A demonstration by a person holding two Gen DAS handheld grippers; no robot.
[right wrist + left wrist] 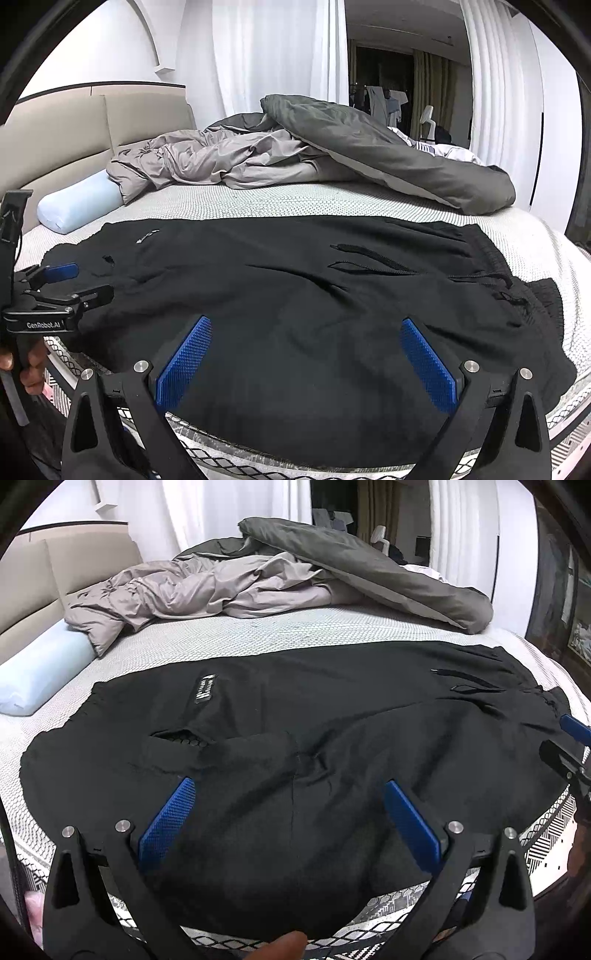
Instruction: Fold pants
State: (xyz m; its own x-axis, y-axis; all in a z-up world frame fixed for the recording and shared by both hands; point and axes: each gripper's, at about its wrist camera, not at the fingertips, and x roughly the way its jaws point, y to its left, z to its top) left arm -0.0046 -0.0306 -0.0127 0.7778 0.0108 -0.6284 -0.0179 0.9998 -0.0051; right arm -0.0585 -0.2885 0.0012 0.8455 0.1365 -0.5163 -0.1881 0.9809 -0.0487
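Blue-padded left tongs (290, 814) and right tongs (306, 354) hover with fingers spread apart, gripping nothing, above black pants (332, 731) spread flat on the bed (229, 635); beyond the tongs lie a rumpled grey duvet (332, 568) and pale-blue pillow (40, 672).

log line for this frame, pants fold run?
pants: spread on bed | left gripper: open, above pants | right gripper: open, above pants
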